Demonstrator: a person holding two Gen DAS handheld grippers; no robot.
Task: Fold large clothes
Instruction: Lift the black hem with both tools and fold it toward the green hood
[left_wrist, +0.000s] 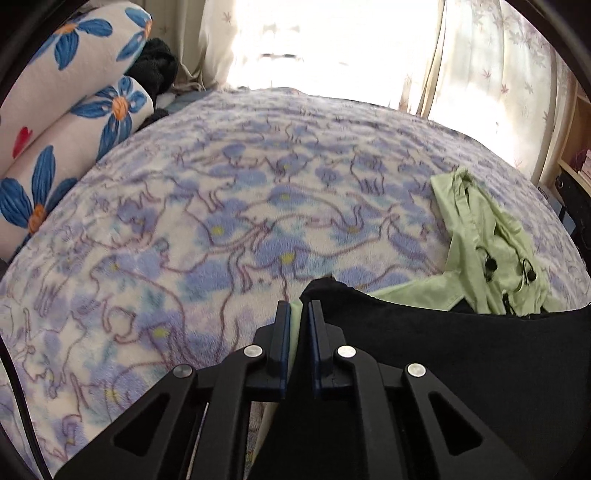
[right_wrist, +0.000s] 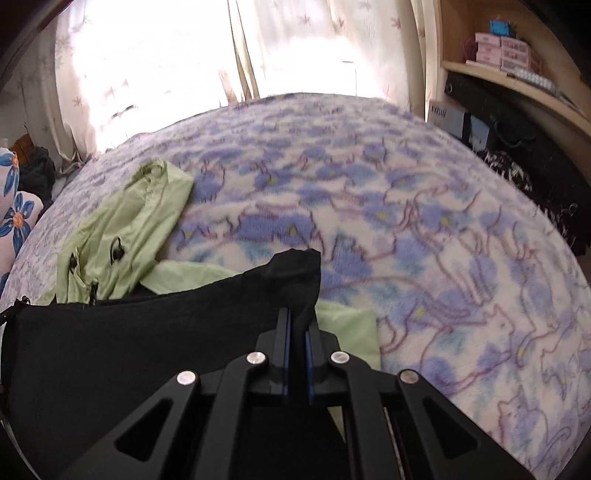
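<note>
The fold looks barely begun. On a bed under a fuzzy fleece blanket (left_wrist: 229, 206) printed with blue flowers and purple outlined cats, the left tongs (left_wrist: 296, 314) are clamped on the near left corner of a garment (left_wrist: 443, 354), its smooth black side facing up and pale green fabric pinched between the pads. The black edge stretches taut toward the right, where the right tongs (right_wrist: 298, 321) pinch the other near corner (right_wrist: 299, 273). The garment's thin, crinkled green hood (right_wrist: 133, 221), with black cord toggles, lies rumpled farther back, so squaring and folding seem left.
</note>
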